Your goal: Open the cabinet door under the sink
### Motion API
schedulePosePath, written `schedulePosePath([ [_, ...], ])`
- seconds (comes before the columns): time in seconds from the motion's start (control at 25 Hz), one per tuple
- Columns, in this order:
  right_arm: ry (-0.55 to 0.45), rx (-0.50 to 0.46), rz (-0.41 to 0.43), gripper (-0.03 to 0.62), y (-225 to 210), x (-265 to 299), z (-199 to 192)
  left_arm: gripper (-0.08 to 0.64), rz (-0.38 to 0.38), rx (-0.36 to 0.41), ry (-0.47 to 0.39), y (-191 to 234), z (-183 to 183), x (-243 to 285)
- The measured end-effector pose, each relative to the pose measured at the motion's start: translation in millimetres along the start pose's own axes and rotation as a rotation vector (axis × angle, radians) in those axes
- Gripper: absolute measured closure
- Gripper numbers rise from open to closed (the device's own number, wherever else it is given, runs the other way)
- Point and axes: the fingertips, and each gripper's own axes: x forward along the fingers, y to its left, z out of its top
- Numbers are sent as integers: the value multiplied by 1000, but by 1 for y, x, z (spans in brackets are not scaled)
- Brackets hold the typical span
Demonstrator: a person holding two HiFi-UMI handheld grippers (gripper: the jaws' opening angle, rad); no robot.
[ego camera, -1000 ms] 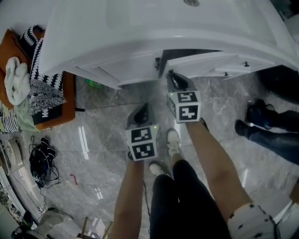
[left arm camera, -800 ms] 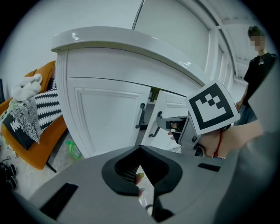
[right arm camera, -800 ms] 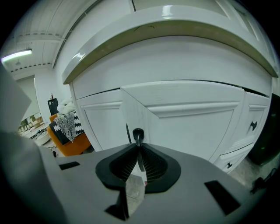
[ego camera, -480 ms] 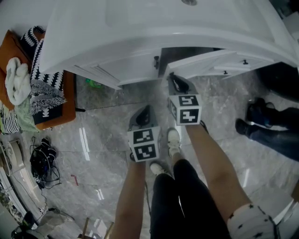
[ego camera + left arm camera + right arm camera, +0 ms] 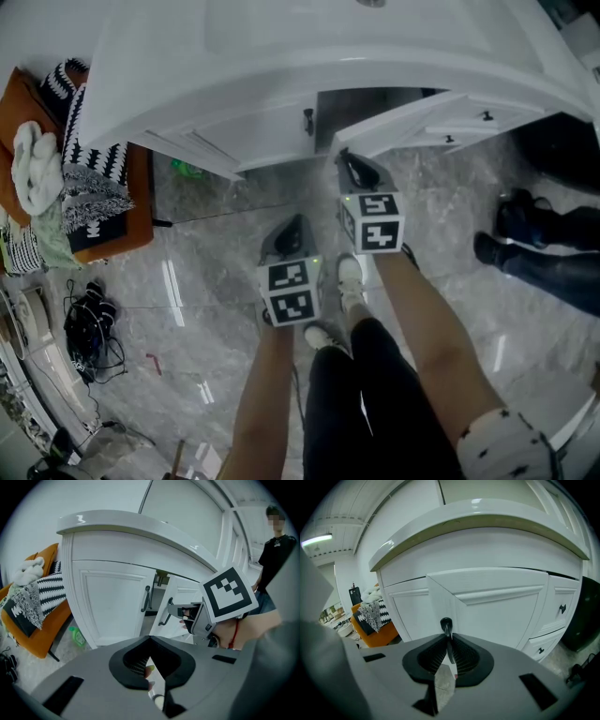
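Jaws first: the right gripper has them clenched tight on the dark handle of the cabinet door, pinching the bar from both sides. That's the sensible place to grip, since the handle sits at the door's free edge, far from the hinge, where a pull gets the most swing.

From the head view, that right gripper reaches in under the front edge of the sink. The cabinet door is already angled out from the cabinet front, with a dark opening showing beside it. I'd call it partly open, with more swing to go.

Over to the left gripper: its jaws are pressed together on nothing. It hangs back over the floor, well clear of the cabinet. My read is that it's parked there to stay out of the door's arc. From its own view you can see the right gripper at the door's handle.

The left-hand door is shut flush, its handle untouched. Drawers run along the right end of the cabinet. A green bottle lies on the floor by the cabinet's left corner, next to an orange chair, both outside the door's path.
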Motion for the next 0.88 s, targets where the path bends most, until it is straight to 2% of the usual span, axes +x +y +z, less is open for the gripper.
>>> schedulePosePath([
  [0.88,-13,36,-33,548,-7,-29,-18,562,-9,18,4,-12,-11,-11],
])
